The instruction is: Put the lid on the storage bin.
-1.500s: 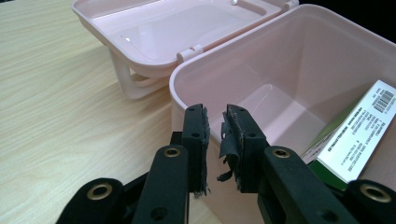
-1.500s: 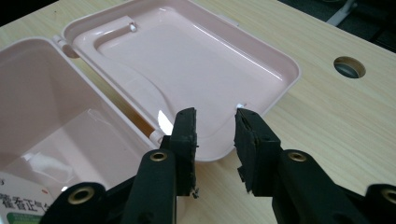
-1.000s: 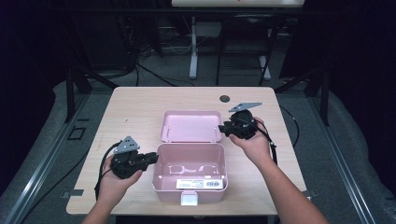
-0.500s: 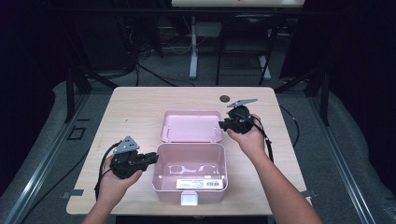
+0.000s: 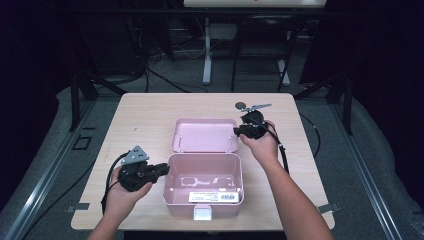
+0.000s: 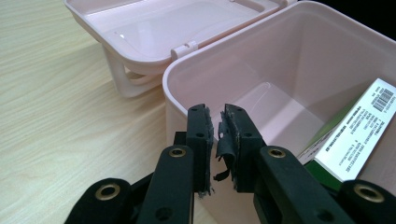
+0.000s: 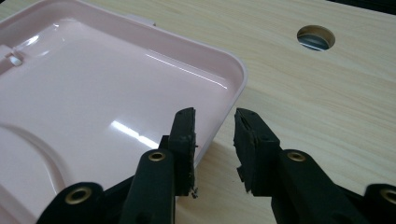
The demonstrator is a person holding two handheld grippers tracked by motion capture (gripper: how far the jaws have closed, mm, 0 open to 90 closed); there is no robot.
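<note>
Right claw (image 5: 239,131) moved lidward; box (image 6: 327,70) rim hides wall grip.

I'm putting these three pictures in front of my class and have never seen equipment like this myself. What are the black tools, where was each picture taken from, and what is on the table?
A person sits at a wooden table and holds a two-jaw hand tool in each hand. The high view looks down from above. The other two views come from cameras that ride on the tools and look along their black jaws.

On the table stands an open pink box with its lid folded back flat. Near the far edge is a round hole.

The left gripper pinches the box's near wall. The right gripper has its jaws apart at the lid's corner and holds nothing. A printed carton lies inside the box.
</note>
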